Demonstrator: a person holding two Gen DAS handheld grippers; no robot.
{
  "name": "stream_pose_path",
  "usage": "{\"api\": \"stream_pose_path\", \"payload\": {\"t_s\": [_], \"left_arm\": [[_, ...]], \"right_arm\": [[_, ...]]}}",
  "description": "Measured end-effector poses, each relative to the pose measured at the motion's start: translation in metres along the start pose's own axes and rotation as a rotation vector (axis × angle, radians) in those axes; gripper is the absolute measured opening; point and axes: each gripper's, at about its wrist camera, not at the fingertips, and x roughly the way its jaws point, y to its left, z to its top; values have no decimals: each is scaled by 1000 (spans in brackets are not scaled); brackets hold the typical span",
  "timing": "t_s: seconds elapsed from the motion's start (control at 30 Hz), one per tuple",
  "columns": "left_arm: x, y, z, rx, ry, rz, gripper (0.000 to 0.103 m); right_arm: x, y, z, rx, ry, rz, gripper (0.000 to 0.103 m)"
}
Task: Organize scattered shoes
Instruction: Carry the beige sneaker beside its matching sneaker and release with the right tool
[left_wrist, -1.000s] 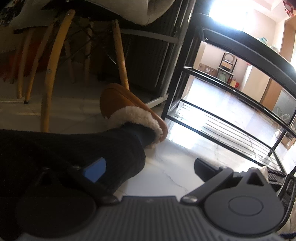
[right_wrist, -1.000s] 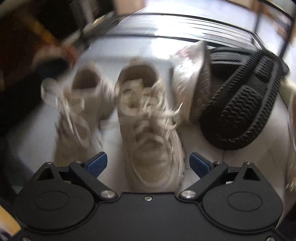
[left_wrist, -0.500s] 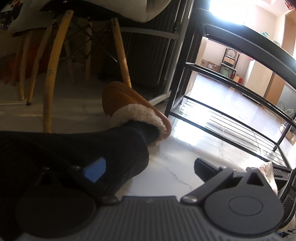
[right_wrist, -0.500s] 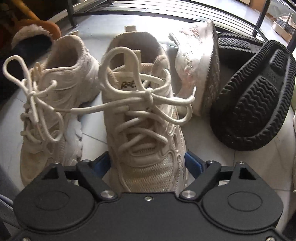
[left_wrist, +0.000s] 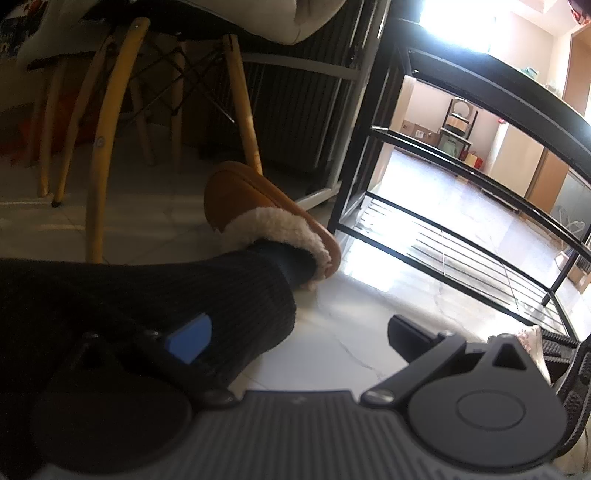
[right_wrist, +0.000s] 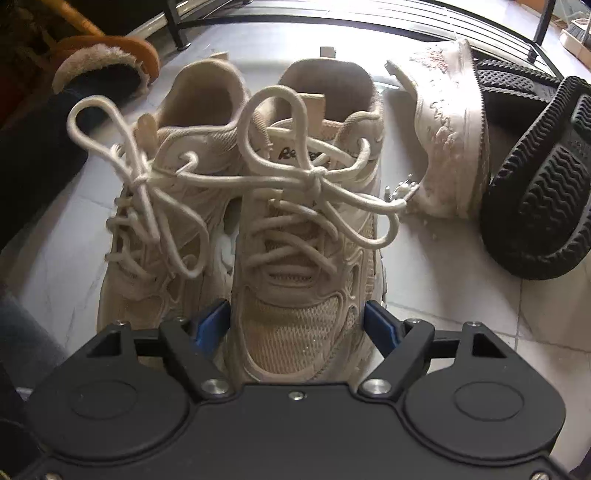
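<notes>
Two beige laced sneakers stand side by side on the pale tile floor. My right gripper (right_wrist: 295, 325) points steeply down over the toe of the right sneaker (right_wrist: 306, 229). Its jaws are closing, and the blue pads (right_wrist: 210, 325) lie against both sides of that toe. The left sneaker (right_wrist: 155, 236) touches it. A white shoe (right_wrist: 447, 140) lies on its side to the right. Beyond it are black shoes (right_wrist: 546, 199) with their soles up. My left gripper (left_wrist: 299, 341) hangs open over bare floor with nothing between its fingers.
A person's leg in dark ribbed trousers, wearing a tan fleece-lined slipper (left_wrist: 255, 206), lies across the floor at the left. A black wire shoe rack (left_wrist: 461, 236) stands behind the shoes. A chair with wooden legs (left_wrist: 107, 147) stands at the far left.
My right gripper dropped over the right sneaker's toe and its jaws narrowed onto it. That sneaker has slid left against its mate. The left gripper's view is unchanged.
</notes>
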Motion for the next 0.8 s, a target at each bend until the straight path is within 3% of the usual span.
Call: {"api": "stream_pose_path", "payload": {"t_s": [0.4,0.57,0.73,0.8], "left_arm": [[-1,2,0,-12,-2,-14,102],[-2,4,1,-18,-3,-22,102],[-1,1,1,-14,-4,-15,102],[-1,1,1,-13,-3,-14,102]], "right_arm": [[-4,3,-5,-21,44,35,81],[-13,-8,4,40,57,64,93],[-50,-27,23,148,-46,101,94],[-69,-41,35,251,-139,147,94]]}}
